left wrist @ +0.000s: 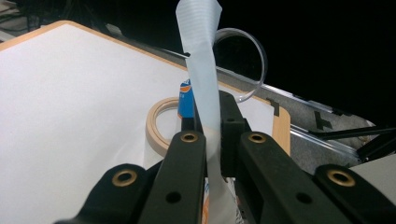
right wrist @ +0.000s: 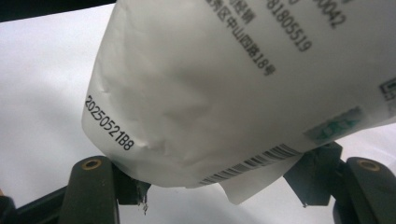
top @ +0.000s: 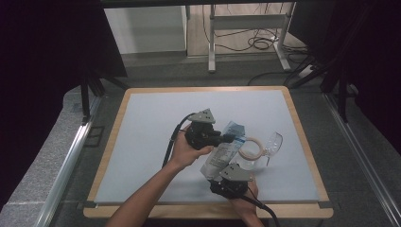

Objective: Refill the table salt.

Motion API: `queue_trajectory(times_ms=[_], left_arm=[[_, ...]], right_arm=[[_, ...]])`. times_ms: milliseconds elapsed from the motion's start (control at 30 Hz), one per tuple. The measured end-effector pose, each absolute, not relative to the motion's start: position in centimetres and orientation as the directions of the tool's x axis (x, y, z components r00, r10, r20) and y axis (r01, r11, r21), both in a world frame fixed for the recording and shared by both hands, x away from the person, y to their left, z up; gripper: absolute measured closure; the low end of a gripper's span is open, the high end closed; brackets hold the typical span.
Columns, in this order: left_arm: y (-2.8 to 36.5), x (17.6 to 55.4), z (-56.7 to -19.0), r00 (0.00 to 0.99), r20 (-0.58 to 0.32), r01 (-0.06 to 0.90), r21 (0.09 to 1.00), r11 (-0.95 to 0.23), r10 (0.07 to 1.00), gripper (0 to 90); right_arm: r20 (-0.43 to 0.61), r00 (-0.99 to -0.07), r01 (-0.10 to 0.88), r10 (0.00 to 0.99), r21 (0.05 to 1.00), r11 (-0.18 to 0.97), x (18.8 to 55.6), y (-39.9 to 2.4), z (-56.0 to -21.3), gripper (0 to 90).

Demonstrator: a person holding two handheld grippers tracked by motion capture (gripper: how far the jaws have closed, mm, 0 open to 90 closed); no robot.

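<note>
Soft white pouch (top: 221, 153) held above the tabletop (top: 142, 142) centre-right; left claw (top: 230, 138) pinched tight on its far sealed edge; right claw (top: 215, 181) spread around its near end, gripping; tape ring (top: 251, 147) just right.

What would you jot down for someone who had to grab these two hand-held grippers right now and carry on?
Left gripper: shut on the flat sealed end strip of the white plastic pouch with blue print.
Right gripper: jaws on either side of the pouch's full other end, holding it.
The pouch is held between both grippers near the table's right side. Past it lie a beige tape ring and a clear plastic wine glass on its side.
Done: pouch gripped at both ends. Whether it is opened, I cannot tell.
Left: probably tearing the sealed strip; keep both grips firm.
</note>
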State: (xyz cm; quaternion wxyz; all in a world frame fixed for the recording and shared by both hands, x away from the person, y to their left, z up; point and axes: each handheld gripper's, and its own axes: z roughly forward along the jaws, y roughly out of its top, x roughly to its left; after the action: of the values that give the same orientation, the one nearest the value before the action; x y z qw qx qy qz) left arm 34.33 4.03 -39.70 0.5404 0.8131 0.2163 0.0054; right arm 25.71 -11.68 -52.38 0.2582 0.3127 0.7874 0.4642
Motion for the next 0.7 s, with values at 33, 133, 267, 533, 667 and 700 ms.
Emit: queue_trajectory(times_ms=[33, 133, 267, 533, 667, 700], left_arm=[[4.1, 34.4, -39.7, 0.906, -0.228, 0.348, 0.88, -0.323, 0.356, 90.0], [4.1, 34.6, -39.8, 0.906, -0.227, 0.349, 0.879, -0.325, 0.358, 90.0], [3.8, 34.7, -39.9, 0.906, -0.231, 0.352, 0.876, -0.33, 0.354, 90.0], [3.3, 35.3, -39.8, 0.905, -0.25, 0.369, 0.864, -0.342, 0.343, 90.0], [2.9, 35.4, -39.7, 0.906, -0.246, 0.368, 0.859, -0.356, 0.344, 90.0], [2.8, 35.4, -39.7, 0.907, -0.244, 0.367, 0.858, -0.359, 0.345, 90.0]], right_arm=[[-0.115, -0.671, 0.253, 0.732, 0.893, 0.373, 25.7, -11.7, -52.4, 34.6], [-0.104, -0.666, 0.27, 0.738, 0.89, 0.369, 25.6, -11.6, -52.2, 35.0], [-0.095, -0.655, 0.291, 0.749, 0.883, 0.367, 25.5, -11.2, -52.2, 35.6], [-0.072, -0.653, 0.286, 0.754, 0.898, 0.334, 25.4, -11.4, -52.2, 36.4], [-0.058, -0.64, 0.29, 0.766, 0.905, 0.311, 25.4, -11.3, -52.3, 36.6], [-0.055, -0.637, 0.291, 0.769, 0.906, 0.306, 25.4, -11.3, -52.3, 36.6]])
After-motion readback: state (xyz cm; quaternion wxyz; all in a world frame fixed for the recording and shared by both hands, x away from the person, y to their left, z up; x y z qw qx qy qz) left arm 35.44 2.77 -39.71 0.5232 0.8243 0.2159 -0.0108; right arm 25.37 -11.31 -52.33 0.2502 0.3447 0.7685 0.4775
